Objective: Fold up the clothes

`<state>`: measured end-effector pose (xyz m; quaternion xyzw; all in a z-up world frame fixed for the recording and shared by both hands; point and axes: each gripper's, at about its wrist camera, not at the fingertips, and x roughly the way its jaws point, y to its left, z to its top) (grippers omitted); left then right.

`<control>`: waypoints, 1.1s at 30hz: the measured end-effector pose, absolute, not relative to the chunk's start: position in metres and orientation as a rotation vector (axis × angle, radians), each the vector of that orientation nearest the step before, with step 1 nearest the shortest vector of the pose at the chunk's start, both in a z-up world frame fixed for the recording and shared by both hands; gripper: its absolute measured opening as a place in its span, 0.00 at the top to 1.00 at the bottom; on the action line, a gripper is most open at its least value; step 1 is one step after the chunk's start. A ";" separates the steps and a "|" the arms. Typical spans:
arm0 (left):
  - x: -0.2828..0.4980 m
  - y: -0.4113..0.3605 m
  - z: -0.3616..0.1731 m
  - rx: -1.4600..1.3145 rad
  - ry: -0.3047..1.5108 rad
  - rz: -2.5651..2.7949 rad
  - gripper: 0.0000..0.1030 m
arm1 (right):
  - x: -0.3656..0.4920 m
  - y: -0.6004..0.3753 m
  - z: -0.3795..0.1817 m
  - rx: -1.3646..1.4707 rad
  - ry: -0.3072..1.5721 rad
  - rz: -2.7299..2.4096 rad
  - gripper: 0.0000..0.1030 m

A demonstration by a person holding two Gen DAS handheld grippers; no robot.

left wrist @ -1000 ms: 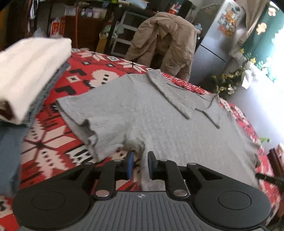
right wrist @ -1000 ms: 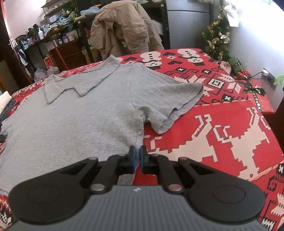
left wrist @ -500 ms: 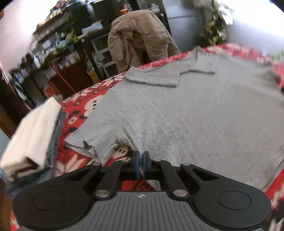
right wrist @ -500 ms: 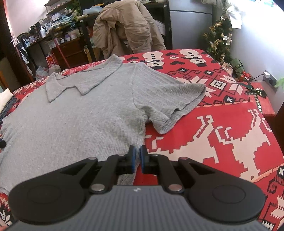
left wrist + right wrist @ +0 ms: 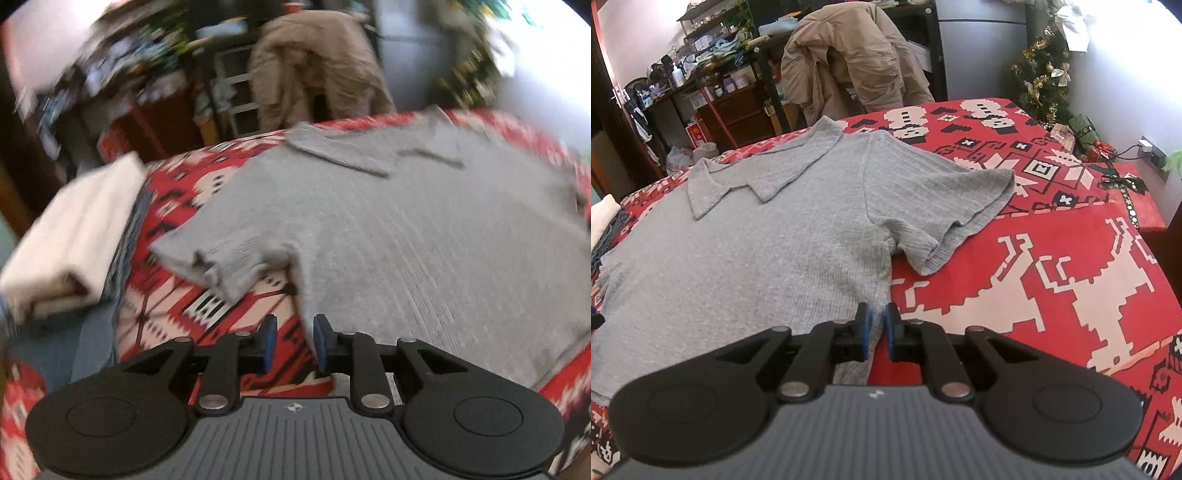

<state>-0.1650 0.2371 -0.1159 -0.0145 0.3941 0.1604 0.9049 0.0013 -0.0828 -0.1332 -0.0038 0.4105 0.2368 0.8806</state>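
Note:
A grey collared shirt (image 5: 406, 240) lies flat, front down, on the red patterned bedspread (image 5: 177, 310), collar at the far side. My left gripper (image 5: 293, 343) is open low over the bedspread beside the shirt's left side edge, just below its left sleeve (image 5: 218, 254); the cloth edge runs down to the right fingertip (image 5: 320, 339). This view is blurred. In the right wrist view the shirt (image 5: 757, 251) spreads to the left and its right sleeve (image 5: 945, 206) lies ahead. My right gripper (image 5: 877, 325) is shut on the shirt's right side edge under the armpit.
A stack of folded clothes (image 5: 74, 236), white on top of blue, sits on the bed to the left. Behind the bed stand a chair draped with a tan jacket (image 5: 849, 59), cluttered shelves (image 5: 701, 74) and a small Christmas tree (image 5: 1045, 77). Open bedspread (image 5: 1052, 277) lies to the right.
My left gripper closed at the shirt's side edge half a second ago and now stands open again; its view swung and blurred. My right gripper has stayed in place.

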 end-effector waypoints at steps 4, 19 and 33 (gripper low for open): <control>-0.169 0.254 -0.117 -0.181 0.788 0.319 0.92 | -0.004 -0.090 -0.132 0.023 0.860 0.491 0.86; -0.166 0.251 -0.123 -0.210 0.794 0.276 0.98 | -0.014 -0.092 -0.131 0.003 0.869 0.493 0.86; -0.177 0.251 -0.118 -0.105 0.838 0.322 0.91 | -0.018 -0.092 -0.129 -0.058 0.859 0.494 0.88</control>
